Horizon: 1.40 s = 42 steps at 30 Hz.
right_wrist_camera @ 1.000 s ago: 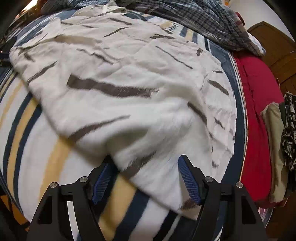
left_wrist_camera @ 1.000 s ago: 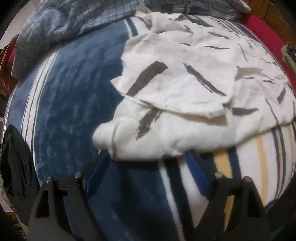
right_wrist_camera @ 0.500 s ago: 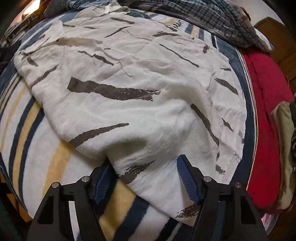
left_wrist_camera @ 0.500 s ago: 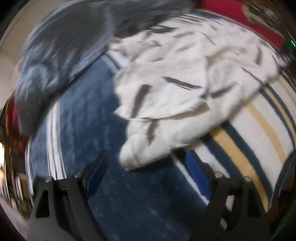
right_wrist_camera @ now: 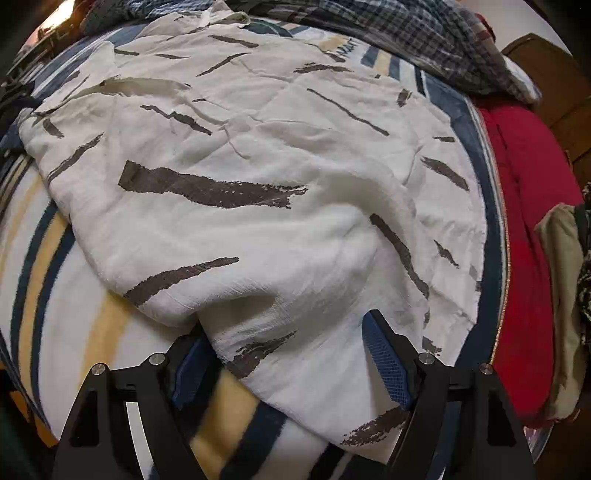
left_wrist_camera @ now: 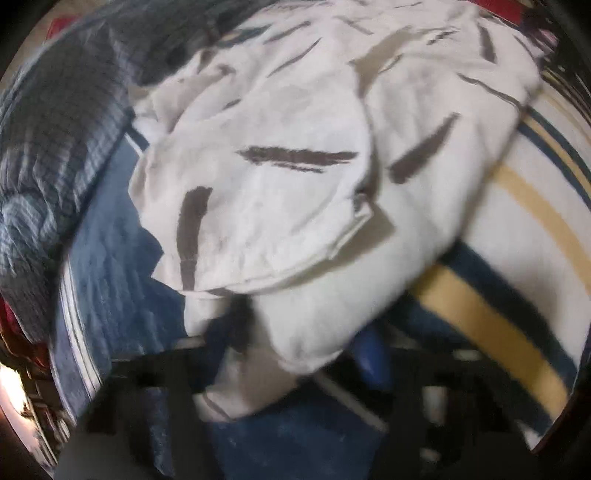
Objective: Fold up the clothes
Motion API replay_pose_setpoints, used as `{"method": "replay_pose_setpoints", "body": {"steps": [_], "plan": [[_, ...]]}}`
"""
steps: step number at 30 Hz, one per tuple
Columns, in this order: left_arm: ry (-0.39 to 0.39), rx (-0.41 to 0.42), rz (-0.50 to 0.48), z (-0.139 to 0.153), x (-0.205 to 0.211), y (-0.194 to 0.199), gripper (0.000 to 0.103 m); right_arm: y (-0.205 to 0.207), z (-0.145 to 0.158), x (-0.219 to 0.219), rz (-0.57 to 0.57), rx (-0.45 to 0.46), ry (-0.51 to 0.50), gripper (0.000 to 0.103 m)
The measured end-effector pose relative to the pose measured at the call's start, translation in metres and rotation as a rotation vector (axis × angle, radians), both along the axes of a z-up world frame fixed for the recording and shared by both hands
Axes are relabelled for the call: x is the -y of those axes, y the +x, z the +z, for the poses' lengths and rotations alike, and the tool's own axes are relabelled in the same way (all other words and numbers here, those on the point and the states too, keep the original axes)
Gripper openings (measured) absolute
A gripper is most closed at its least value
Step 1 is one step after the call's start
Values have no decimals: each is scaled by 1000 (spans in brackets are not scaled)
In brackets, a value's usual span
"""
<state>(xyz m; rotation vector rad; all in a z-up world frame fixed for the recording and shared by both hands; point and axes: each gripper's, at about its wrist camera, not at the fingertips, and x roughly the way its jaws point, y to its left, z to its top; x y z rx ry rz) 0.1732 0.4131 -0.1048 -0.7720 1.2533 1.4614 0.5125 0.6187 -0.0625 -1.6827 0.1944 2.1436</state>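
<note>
A white garment with dark brush-stroke marks [right_wrist_camera: 258,177] lies spread on a striped blanket. In the right wrist view my right gripper [right_wrist_camera: 284,354] is open, its blue pads either side of the garment's near hem. In the left wrist view the same garment [left_wrist_camera: 280,192] lies bunched, one flap folded over. My left gripper [left_wrist_camera: 295,365] is blurred; its jaws stand apart around a bulging fold of the white cloth, the blue pad [left_wrist_camera: 369,358] showing on the right.
The blanket [right_wrist_camera: 48,295] has blue, yellow and white stripes. A blue plaid cloth [right_wrist_camera: 424,33] lies at the far edge and shows in the left wrist view [left_wrist_camera: 55,129] too. A red cover [right_wrist_camera: 524,221] and a beige item [right_wrist_camera: 561,295] lie on the right.
My left gripper has swung and moved in over the garment's bunched corner, so the cloth now sits between its jaws. My right gripper has crept slightly further over the hem.
</note>
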Motion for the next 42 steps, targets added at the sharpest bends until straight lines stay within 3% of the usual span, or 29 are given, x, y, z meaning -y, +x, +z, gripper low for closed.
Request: {"method": "replay_pose_setpoints", "body": {"steps": [1,2,3,4,5,8,14,18,21,23,25,27,28,29,31,33,35,36,40,42], "plan": [[3,10,21,-1,-4,-2,31,0,0,-2,-3,-9,-22,68],[13,25,35,2,-6,-1,14,-1,1,-5,-8,-22,-58,43],[30,16,44,7,-7,2,12,-1,4,-7,-8,-35,-89,33],[37,6,45,10,-8,7,11,-2,8,-6,3,-38,-101,14],[33,-12,40,12,-7,10,10,-2,12,-3,28,-30,-93,8],[5,-29,24,19,8,21,9,-2,14,8,94,10,-78,6],[-63,-33,-8,34,49,42,9,14,28,44,201,62,-64,5],[-129,41,-5,30,96,75,9,38,30,89,255,96,-94,5],[-145,101,67,13,140,92,14,59,23,129,282,123,-128,5],[-97,148,147,11,163,97,19,74,15,148,237,112,-144,9],[-16,223,246,23,180,90,27,84,9,157,189,123,-174,21],[77,339,343,45,198,77,44,93,14,165,145,125,-216,22],[126,359,381,57,207,70,53,96,21,168,125,110,-237,25],[173,356,418,68,215,64,71,95,34,169,108,65,-256,26],[245,375,476,81,222,50,73,88,65,170,74,-50,-292,34],[298,424,528,89,222,35,73,65,90,169,63,-184,-329,48],[301,448,541,84,211,34,73,22,107,172,73,-347,-395,67],[288,449,539,77,206,38,73,-8,105,175,62,-394,-447,69],[254,559,573,37,194,48,73,-114,72,203,62,-405,-605,69],[272,550,573,27,196,53,73,-147,54,219,52,-353,-661,69]]}}
